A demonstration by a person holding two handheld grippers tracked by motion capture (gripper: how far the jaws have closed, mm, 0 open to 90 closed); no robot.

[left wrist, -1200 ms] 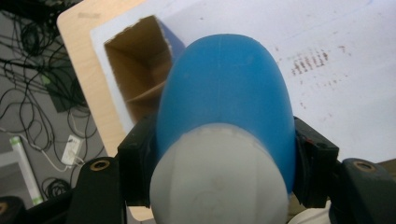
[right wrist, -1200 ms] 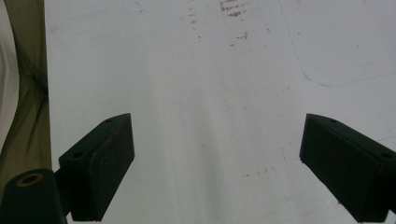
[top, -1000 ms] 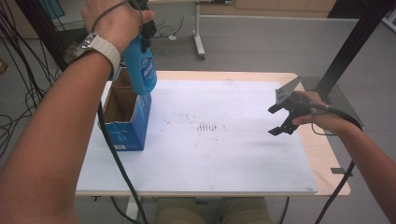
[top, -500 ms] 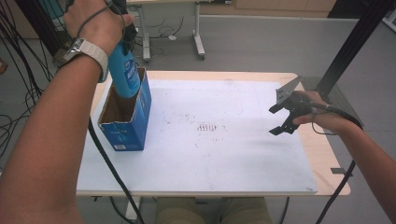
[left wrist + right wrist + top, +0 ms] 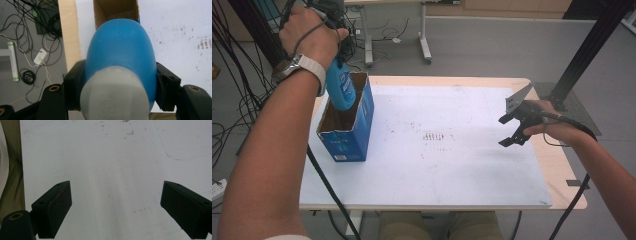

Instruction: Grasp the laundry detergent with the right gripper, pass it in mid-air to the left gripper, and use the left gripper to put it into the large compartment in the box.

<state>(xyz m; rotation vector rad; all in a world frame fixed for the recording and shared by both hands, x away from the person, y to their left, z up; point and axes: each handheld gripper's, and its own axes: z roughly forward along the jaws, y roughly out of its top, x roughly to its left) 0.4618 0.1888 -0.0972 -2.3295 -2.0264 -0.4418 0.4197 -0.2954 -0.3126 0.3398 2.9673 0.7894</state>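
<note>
1. The left tool (image 5: pixel 117 100) is clamped on the blue bottle (image 5: pixel 340 88), base-first over the open blue carton (image 5: pixel 346 125); keep it upright.
2. Lower it clear of the carton walls.
3. The right tool (image 5: pixel 510 131), gaping empty right of the carton, could steady it.

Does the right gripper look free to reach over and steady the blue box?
Probably yes: the right gripper is open and empty, and bare white table mat lies between it and the blue box.
</note>
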